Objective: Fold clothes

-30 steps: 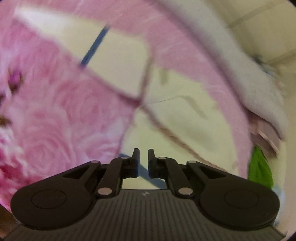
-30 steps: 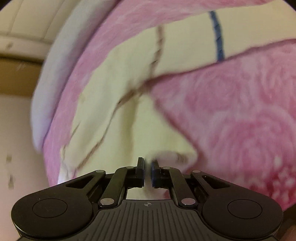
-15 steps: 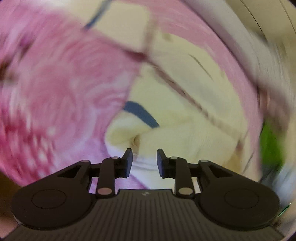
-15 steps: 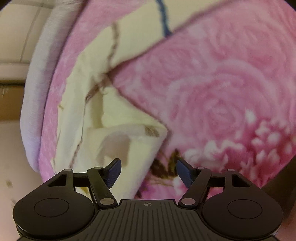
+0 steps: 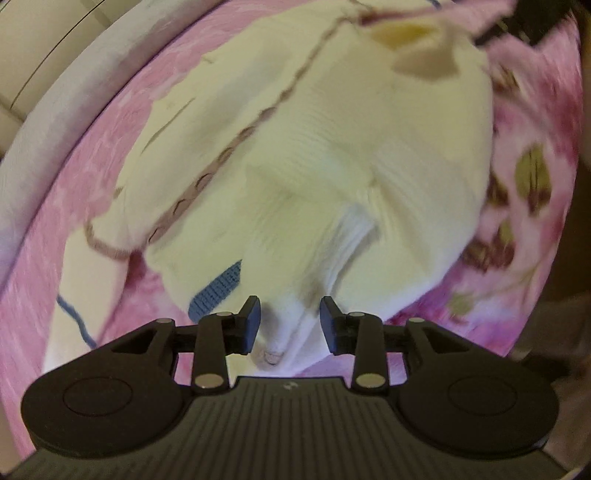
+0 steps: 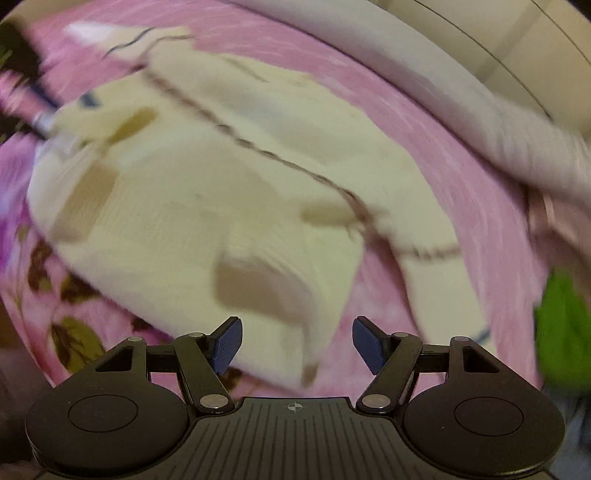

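A cream knit garment (image 5: pixel 325 147) with brown trim and a blue stripe lies spread on a pink floral bedspread (image 5: pixel 524 192). My left gripper (image 5: pixel 290 323) hovers over its near edge with the jaws opening. A fold of cream cloth lies between the fingers, and the pads do not press on it. In the right wrist view the same cream garment (image 6: pixel 207 192) fills the middle. My right gripper (image 6: pixel 297 343) stands open above a folded corner of it and holds nothing. Both views are blurred.
A pale grey bed edge (image 6: pixel 424 74) curves along the far side. A bright green cloth (image 6: pixel 561 332) lies at the right. The other gripper's dark shape (image 5: pixel 539 18) shows at the top right of the left wrist view.
Both grippers were shut on the cream garment and have let go. Each has opened and swung round over the bed, so the garment now lies folded over beneath them.
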Motion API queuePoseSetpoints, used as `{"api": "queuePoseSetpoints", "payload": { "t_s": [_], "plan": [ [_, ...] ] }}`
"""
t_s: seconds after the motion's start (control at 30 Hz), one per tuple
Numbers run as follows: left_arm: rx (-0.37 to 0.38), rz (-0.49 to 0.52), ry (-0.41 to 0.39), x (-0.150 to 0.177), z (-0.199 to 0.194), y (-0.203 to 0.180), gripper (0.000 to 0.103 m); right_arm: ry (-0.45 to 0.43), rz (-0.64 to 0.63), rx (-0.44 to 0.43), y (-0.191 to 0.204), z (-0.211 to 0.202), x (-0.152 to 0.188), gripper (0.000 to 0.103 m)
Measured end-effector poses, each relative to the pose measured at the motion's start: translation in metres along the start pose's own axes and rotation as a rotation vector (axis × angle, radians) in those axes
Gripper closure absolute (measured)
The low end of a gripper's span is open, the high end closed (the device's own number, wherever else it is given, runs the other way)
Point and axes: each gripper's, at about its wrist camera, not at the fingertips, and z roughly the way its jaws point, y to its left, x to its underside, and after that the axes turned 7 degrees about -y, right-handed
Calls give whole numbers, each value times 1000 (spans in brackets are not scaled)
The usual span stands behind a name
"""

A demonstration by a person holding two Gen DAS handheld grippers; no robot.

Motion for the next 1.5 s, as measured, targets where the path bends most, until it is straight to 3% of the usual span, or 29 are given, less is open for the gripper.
{"api": "queuePoseSetpoints", "payload": {
  "t_s": [0.13,0.17,0.23,0.27,0.33,0.43,0.5,0.57,0.63,0.7,0.73,0.8,0.93,1.0,1.1,1.13,1.33,1.5],
  "plan": [
    [8,95,-9,4,14,-14,74,-52,-146,17,17,19,0,33],
    [6,100,-10,5,17,-15,88,-63,-195,41,22,24,-1,35],
    [15,1,-29,8,14,-2,92,-74,-225,48,19,37,-2,87],
    [23,-73,-42,10,10,7,94,-73,-170,12,11,35,-4,96],
    [33,-243,-67,20,-7,28,95,-77,-59,-57,-4,23,-3,96],
    [74,-503,-69,48,-47,52,95,-68,9,-142,-14,-11,13,97],
    [137,-631,-2,78,-68,51,95,25,-3,-220,-6,-32,32,97],
    [179,-719,95,103,-79,44,96,213,12,-324,6,-43,59,95],
    [215,-773,175,122,-83,34,95,343,30,-321,19,-46,81,92],
    [224,-815,215,134,-85,28,91,416,128,-282,19,-44,98,69],
    [220,-835,219,136,-84,27,91,441,195,-260,15,-42,103,63],
    [203,-888,200,132,-80,30,82,418,386,-245,-1,-38,108,54],
    [171,-1013,111,115,-54,35,76,310,747,-216,-32,-17,109,50],
    [148,-1037,143,107,-31,33,75,254,896,-194,-46,0,113,49],
    [100,-964,230,92,-11,27,75,435,924,-120,-53,34,124,49],
    [88,-940,234,85,-12,29,75,438,918,-113,-57,36,122,49],
    [-8,-894,57,30,-36,76,75,252,893,-91,-108,28,86,49],
    [-38,-812,-43,-12,3,143,74,157,806,-56,-164,57,50,49]
  ]
}}
